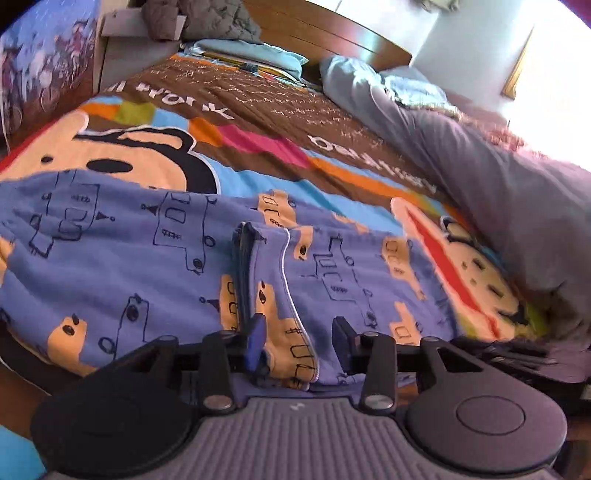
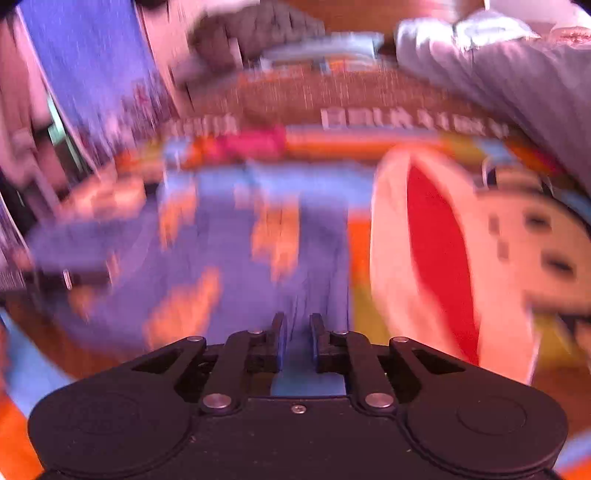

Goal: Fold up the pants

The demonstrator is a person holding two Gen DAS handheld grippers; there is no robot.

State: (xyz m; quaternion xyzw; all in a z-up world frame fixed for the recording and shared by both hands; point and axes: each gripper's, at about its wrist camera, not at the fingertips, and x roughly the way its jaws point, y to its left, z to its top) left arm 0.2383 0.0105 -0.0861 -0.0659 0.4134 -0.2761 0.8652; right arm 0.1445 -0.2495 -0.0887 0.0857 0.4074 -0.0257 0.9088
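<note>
The pants (image 1: 129, 258) are blue-violet with orange and outline vehicle prints. They lie spread across a cartoon bedspread (image 1: 258, 147), and a folded edge with a white seam runs toward the camera. My left gripper (image 1: 299, 343) is open and low over the near edge of the pants. That fold lies between its fingers, and the pads stand well apart. The right wrist view is blurred. There my right gripper (image 2: 298, 338) hangs over the right-hand part of the pants (image 2: 221, 240), its jaws only a narrow gap apart with cloth and bedspread showing through.
A bunched grey duvet (image 1: 498, 192) lies along the right side of the bed. Pillows (image 1: 251, 55) and a wooden headboard (image 1: 332, 33) are at the far end. A patterned wall or cabinet (image 1: 44, 62) stands on the left. A dark object (image 1: 517, 354) sits at the near right.
</note>
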